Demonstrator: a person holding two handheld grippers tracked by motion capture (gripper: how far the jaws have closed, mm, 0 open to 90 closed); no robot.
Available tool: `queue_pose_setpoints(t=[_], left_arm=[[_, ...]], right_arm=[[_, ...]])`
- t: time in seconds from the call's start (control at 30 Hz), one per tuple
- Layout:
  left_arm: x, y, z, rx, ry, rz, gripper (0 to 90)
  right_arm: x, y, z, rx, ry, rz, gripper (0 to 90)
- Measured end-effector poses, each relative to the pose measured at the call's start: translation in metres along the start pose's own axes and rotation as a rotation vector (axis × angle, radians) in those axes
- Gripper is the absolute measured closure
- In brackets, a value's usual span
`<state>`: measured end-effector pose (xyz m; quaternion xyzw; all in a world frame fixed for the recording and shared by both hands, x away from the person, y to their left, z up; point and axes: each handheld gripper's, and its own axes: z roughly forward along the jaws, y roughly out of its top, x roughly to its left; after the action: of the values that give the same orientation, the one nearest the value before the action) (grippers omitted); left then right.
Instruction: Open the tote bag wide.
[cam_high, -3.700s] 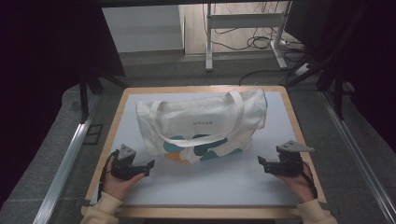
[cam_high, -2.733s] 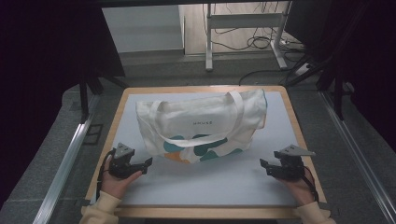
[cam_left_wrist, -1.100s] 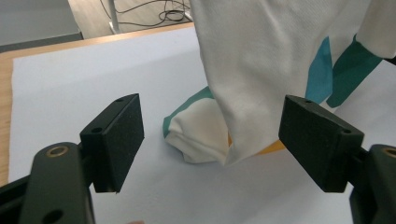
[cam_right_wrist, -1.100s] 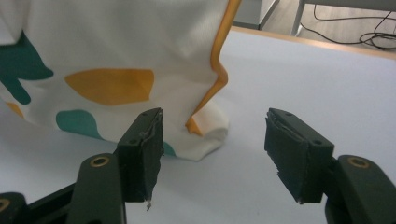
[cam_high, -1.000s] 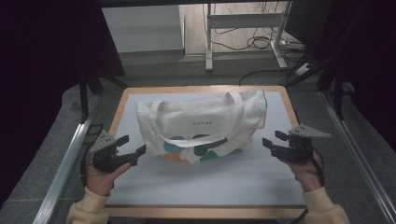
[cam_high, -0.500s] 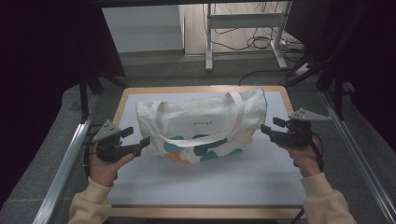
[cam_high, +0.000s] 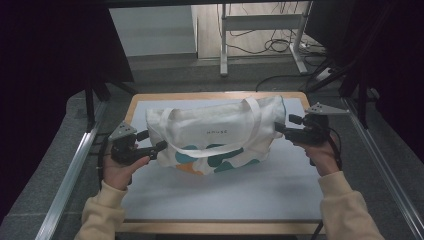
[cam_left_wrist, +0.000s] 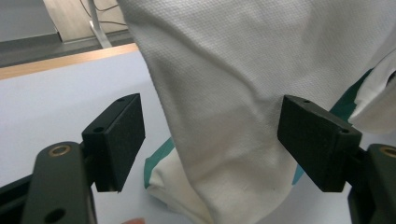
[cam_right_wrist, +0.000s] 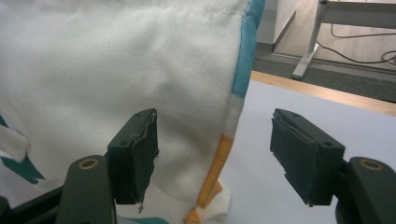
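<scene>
Approach step in hand. Left gripper (cam_high: 150, 147) released, jaws wide astride the left end of the tote bag (cam_high: 215, 132), pads clear of cloth. Bag lying mid-mat (cam_high: 225, 190). Right gripper (cam_high: 282, 125) just opened further, bag's trimmed edge between jaws, ungripped. Next: close on both ends. Wood-rimmed table (cam_high: 215, 95); desk legs (cam_high: 223, 40) beyond.

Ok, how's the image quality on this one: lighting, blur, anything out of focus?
High view: dark at both sides, even light on the table, the tote bag sharp. Left gripper view: the bag's weave is crisp, the left gripper slightly soft up close. Right gripper view: the fabric is soft, the right gripper sharper. No glare.
</scene>
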<state>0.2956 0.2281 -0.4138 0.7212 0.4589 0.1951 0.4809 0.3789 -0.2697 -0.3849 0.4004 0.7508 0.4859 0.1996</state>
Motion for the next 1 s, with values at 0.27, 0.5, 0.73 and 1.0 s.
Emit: queue_pose_setpoints(t=[0.27, 0.5, 0.73, 1.0], left_arm=[[-0.002, 0.000, 0.007, 0.010, -0.023, 0.010, 34.4], [-0.002, -0.003, 0.008, 0.016, -0.004, 0.022, 56.0], [-0.001, -0.006, 0.008, 0.011, -0.007, 0.019, 70.6], [-0.002, -0.007, 0.000, -0.033, -0.010, 0.040, 81.2]], right_arm=[[0.000, -0.001, 0.008, 0.013, 0.020, 0.006, 34.8], [0.002, -0.006, 0.013, 0.016, 0.031, 0.007, 50.6], [0.001, -0.010, 0.014, 0.017, 0.017, -0.003, 70.8], [0.005, -0.012, 0.006, -0.032, -0.005, -0.034, 84.5]])
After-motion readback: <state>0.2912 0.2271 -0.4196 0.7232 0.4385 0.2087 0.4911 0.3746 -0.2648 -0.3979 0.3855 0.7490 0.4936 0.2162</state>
